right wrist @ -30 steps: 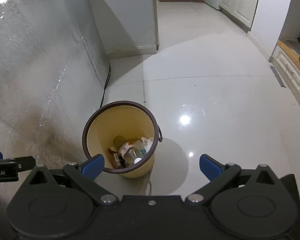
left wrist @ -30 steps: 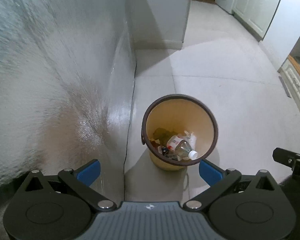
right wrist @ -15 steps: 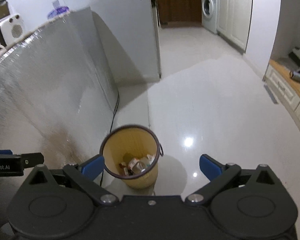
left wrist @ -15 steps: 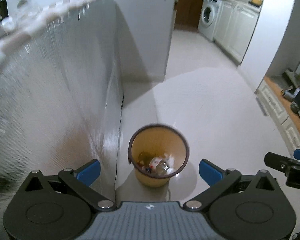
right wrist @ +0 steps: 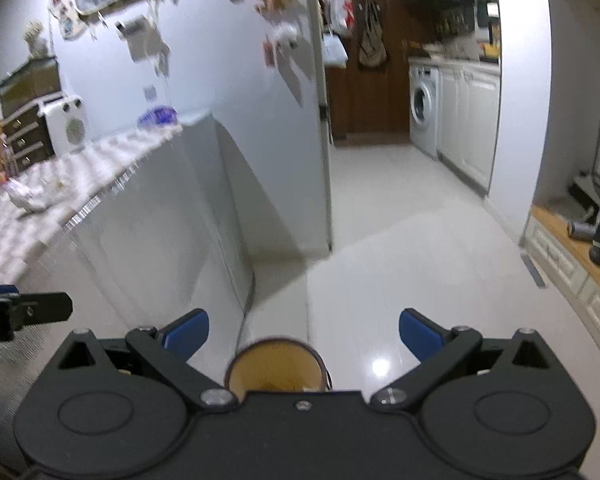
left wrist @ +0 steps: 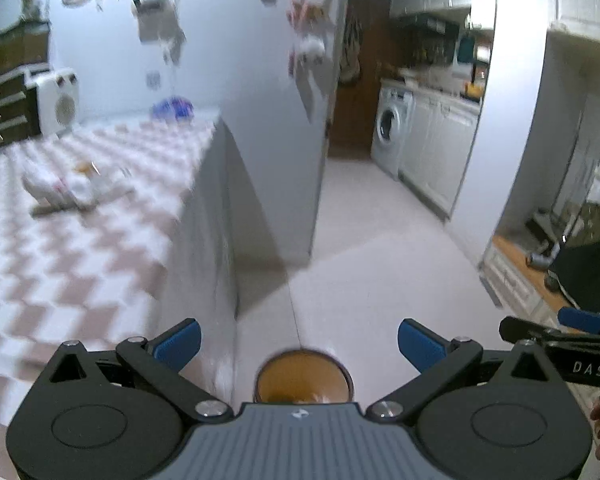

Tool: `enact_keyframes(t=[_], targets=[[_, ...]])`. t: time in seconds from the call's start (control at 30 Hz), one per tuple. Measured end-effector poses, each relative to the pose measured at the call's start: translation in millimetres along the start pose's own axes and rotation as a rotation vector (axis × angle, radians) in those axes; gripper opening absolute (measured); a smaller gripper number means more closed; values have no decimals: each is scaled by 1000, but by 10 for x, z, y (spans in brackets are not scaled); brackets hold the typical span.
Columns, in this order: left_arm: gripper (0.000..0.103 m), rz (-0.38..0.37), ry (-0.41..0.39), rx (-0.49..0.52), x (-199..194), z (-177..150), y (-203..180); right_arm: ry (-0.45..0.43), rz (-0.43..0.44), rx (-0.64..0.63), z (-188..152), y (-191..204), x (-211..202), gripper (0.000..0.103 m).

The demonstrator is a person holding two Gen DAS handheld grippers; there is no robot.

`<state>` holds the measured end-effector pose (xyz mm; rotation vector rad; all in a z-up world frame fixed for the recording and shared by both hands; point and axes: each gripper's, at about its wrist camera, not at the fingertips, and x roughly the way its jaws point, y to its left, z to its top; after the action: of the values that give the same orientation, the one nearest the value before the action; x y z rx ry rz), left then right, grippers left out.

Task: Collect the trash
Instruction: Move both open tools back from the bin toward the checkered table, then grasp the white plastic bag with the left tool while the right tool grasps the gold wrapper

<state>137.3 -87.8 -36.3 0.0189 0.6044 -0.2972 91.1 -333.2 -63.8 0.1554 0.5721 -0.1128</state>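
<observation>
Crumpled white wrappers (left wrist: 78, 190) lie on the checked table top (left wrist: 100, 248), well back from its near edge, and I take them for the trash to collect. In my left wrist view they are blurred, so I cannot tell paper from plastic; I judge them light, soft and easy to crush, best pinched at a raised fold rather than scooped flat. My left gripper (left wrist: 299, 342) has its blue-padded fingers spread wide with nothing between them. The brown-rimmed bin (left wrist: 303, 376) sits on the floor just under the fingers, close beside the table's hanging silver cover. Open floor runs ahead toward the washing machine (left wrist: 392, 128), leaving plenty of room on that side.

From my right wrist view the same wrappers (right wrist: 30, 196) rest near the table edge (right wrist: 100, 200), well apart from my right gripper (right wrist: 304, 334), which is also released and empty. The bin (right wrist: 276, 368) lies low between the fingers. I would mind the table's edge when reaching across.
</observation>
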Motion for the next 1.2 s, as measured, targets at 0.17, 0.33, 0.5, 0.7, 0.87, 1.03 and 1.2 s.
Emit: enact_keyframes(t=[0.17, 0.33, 0.5, 0.7, 0.87, 1.03, 1.2], targets=[[103, 37, -96, -14, -364, 240, 307, -79, 39, -6, 204, 208, -186, 103], [103, 92, -155, -15, -561, 490, 675, -149, 88, -25, 462, 510, -209, 103], [103, 154, -179, -17, -607, 729, 1137, -193, 139, -42, 730, 883, -113, 103], [103, 226, -200, -33, -514, 1025, 1802, -224, 200, -68, 1010, 1376, 116, 103], [103, 275, -189, -76, -267, 1309, 2335, -255, 246, -101, 1181, 1822, 327, 103], [103, 246, -156, -139, 103, 1532, 2746, -245, 290, -146, 1349, 2262, 640, 103], [103, 218, -124, -171, 590, 1593, 2980, -195, 332, -177, 1498, 2636, 1022, 103]])
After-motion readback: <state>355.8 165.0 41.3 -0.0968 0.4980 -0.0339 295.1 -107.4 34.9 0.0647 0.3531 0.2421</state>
